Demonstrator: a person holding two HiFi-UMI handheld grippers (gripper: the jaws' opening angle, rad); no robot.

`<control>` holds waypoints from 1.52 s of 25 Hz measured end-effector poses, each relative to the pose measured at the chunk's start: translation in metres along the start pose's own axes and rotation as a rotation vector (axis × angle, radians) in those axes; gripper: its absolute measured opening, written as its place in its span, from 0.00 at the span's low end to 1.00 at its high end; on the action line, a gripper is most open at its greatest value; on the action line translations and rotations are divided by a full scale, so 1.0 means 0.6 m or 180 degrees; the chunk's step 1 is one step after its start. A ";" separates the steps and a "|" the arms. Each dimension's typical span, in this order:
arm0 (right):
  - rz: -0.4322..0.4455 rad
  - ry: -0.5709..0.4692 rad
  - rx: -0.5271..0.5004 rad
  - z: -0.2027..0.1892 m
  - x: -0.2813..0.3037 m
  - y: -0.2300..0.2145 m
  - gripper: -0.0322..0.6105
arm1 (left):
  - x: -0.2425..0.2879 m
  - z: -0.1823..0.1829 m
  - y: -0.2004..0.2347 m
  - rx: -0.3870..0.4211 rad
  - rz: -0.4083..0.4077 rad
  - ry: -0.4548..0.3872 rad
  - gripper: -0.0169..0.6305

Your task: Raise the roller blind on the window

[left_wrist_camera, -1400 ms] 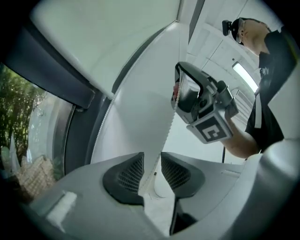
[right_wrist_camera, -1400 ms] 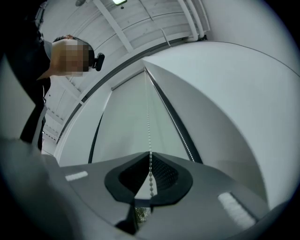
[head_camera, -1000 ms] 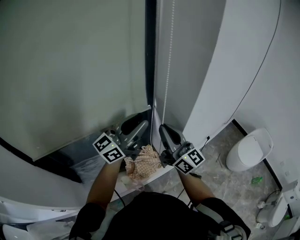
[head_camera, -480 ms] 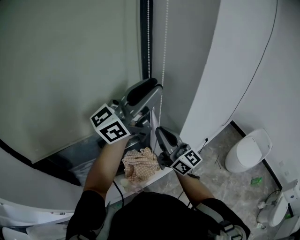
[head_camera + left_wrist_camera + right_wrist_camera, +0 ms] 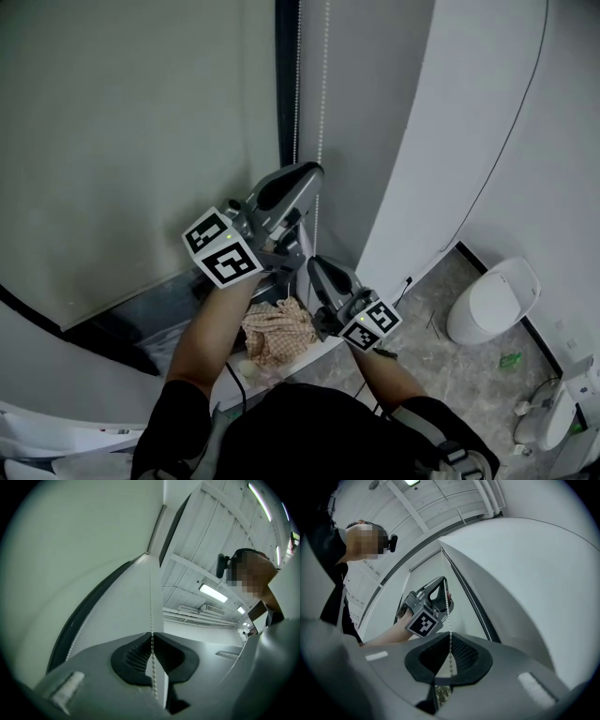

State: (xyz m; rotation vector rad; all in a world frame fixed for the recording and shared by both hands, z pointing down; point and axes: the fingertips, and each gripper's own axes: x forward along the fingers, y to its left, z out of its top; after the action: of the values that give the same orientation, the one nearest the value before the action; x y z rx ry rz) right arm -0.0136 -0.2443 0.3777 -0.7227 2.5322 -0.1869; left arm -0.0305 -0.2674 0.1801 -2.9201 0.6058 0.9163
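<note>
Though dim, chain (image 5: 151, 607) seemingly within hand-held grippers (image 5: 152, 638) (image 5: 450, 641)

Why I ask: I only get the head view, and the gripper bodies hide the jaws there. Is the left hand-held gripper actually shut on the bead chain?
Observer: Yes. In the left gripper view, the left hand-held gripper has just been closing, and its jaws now pinch the bead chain between them.
Operator: And the right one?
Observer: The right hand-held gripper is shut on the chain too, as its own view shows.
Operator: Same strand?
Observer: It looks so. In the right gripper view the beads run from its jaws straight up to the left gripper above.
</note>
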 end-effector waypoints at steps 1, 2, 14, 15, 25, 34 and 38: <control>0.0003 0.0004 0.0004 -0.001 0.001 0.000 0.08 | 0.000 0.000 -0.001 0.0050 0.0002 0.0014 0.05; 0.0003 0.0005 0.0007 -0.003 0.001 -0.001 0.08 | -0.001 -0.001 -0.003 0.0075 0.0000 0.0016 0.05; -0.0046 0.0436 0.0135 -0.092 -0.046 0.006 0.08 | -0.058 -0.053 -0.014 -0.0118 0.0036 -0.0281 0.05; -0.0080 0.0573 0.0179 -0.123 -0.063 0.005 0.08 | -0.073 -0.084 -0.016 -0.0127 0.0100 -0.0204 0.05; 0.0259 0.0759 -0.0013 -0.100 -0.116 0.032 0.27 | -0.236 -0.198 0.006 -0.0651 0.0630 -0.0384 0.05; 0.0603 -0.0534 -0.0362 0.218 0.127 0.113 0.24 | -0.232 -0.195 -0.035 -0.0459 0.0672 -0.0338 0.05; 0.0630 -0.0593 -0.0168 0.255 0.187 0.102 0.23 | -0.239 -0.193 -0.027 -0.0351 0.0759 -0.0277 0.05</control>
State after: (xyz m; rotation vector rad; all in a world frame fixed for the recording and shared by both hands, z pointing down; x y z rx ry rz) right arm -0.0482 -0.2508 0.1811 -0.4807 2.4176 0.0146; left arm -0.0689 -0.2167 0.3537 -2.9279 0.9420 1.1276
